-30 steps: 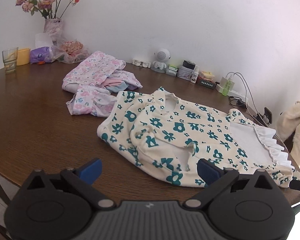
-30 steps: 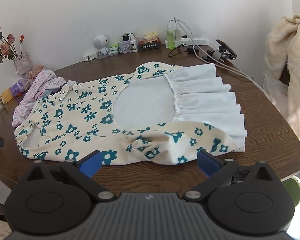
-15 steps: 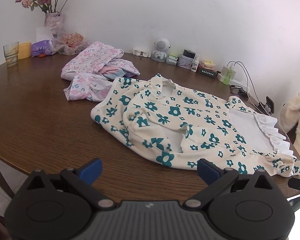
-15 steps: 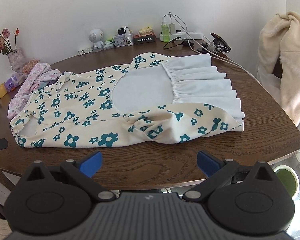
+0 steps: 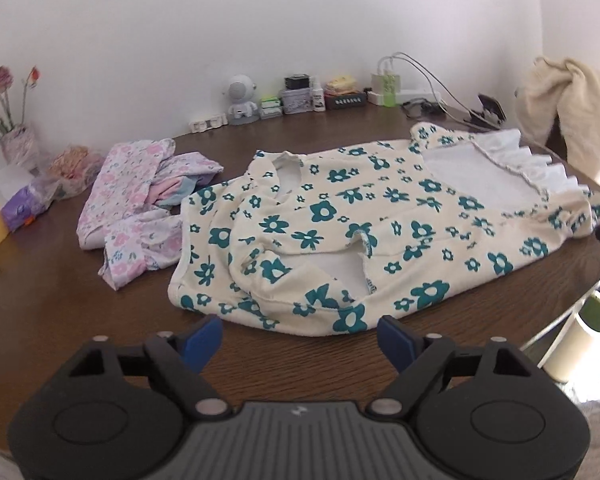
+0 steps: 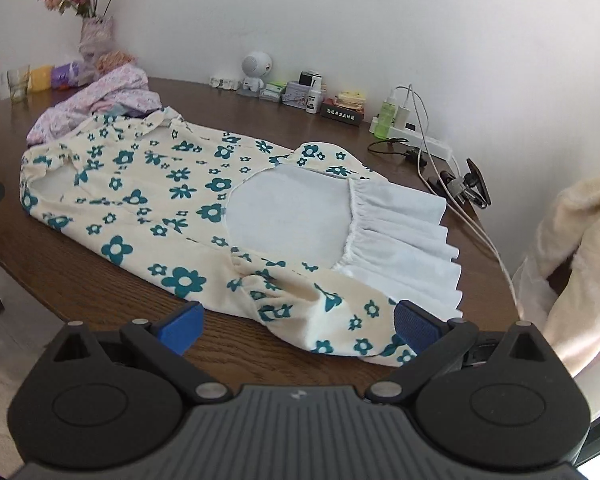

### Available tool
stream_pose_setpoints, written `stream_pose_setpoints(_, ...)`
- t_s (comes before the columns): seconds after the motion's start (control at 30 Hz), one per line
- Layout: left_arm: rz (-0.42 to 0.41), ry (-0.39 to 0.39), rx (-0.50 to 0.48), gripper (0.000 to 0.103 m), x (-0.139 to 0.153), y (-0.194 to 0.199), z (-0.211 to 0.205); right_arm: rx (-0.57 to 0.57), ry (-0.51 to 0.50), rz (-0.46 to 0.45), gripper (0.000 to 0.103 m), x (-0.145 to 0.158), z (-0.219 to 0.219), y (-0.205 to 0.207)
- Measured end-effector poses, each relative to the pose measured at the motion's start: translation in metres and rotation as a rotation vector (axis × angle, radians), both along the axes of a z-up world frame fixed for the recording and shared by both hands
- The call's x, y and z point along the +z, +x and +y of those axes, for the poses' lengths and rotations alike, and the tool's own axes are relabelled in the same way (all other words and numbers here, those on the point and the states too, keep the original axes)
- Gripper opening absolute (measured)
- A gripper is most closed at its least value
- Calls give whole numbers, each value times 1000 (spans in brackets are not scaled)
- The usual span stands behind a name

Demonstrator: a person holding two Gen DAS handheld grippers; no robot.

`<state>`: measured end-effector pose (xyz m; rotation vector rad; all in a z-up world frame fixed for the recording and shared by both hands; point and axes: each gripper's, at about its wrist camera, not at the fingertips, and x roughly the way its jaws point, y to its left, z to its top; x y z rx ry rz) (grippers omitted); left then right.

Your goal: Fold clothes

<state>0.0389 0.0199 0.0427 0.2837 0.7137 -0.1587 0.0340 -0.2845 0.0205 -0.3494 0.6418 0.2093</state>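
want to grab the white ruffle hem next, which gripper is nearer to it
Right. The right gripper sits at the table edge just short of the white ruffle hem; the left gripper faces the dress's neck end.

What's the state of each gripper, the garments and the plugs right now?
left gripper: open, empty, at the near hem of the dress.
right gripper: open, empty, fingers either side of the sleeve end.
floral dress: spread flat on the table, not yet folded.
white ruffle skirt: fanned out flat.
pink floral clothes: loosely heaped beside the dress.
power strip: chargers plugged in.
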Motion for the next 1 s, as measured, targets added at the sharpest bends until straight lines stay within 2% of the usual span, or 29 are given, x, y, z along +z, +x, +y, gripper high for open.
stream_pose_setpoints(0.03, 10, 44, -43, 61, -1, 3, -2, 43, -38, 17, 102, 3, -1, 5)
stream_pose_setpoints(0.1, 29, 131, -129, 54, -2, 8, -6, 124, -106, 51, 96, 6, -2, 13)
stream_pose_setpoints(0.13, 39, 175, -172, 52, -2, 11, -8, 148, -125, 76, 78, 6, -2, 17)
stream_pose_setpoints(0.17, 45, 198, -202, 52, -3, 13, -10, 166, -140, 109, 55, 6, -3, 23)
stream_pose_setpoints(0.23, 57, 221, -233, 52, -5, 17, -12, 200, -166, 163, 46, 4, -4, 34)
stream_pose_setpoints(0.53, 183, 236, -404, 52, -8, 38, -20, 349, -263, 240, 46, -2, -1, 48)
stream_pose_setpoints(0.7, 215, 247, -460, 52, -10, 48, -23, 383, -268, 304, 46, -10, 6, 54)
stream_pose_setpoints(0.8, 222, 246, -488, 52, -10, 51, -21, 367, -245, 304, 46, -10, 4, 54)
stream_pose_setpoints(0.83, 228, 240, -480, 48, -10, 53, -20, 358, -233, 300, 46, -10, 2, 55)
stream_pose_setpoints(0.87, 235, 233, -471, 38, -10, 56, -19, 347, -217, 295, 46, -11, 0, 57)
stream_pose_setpoints(0.93, 237, 226, -459, 31, -10, 59, -16, 324, -179, 293, 45, -11, -6, 61)
stream_pose_setpoints(1.0, 238, 224, -451, 23, -10, 61, -14, 306, -145, 296, 35, -11, -10, 64)
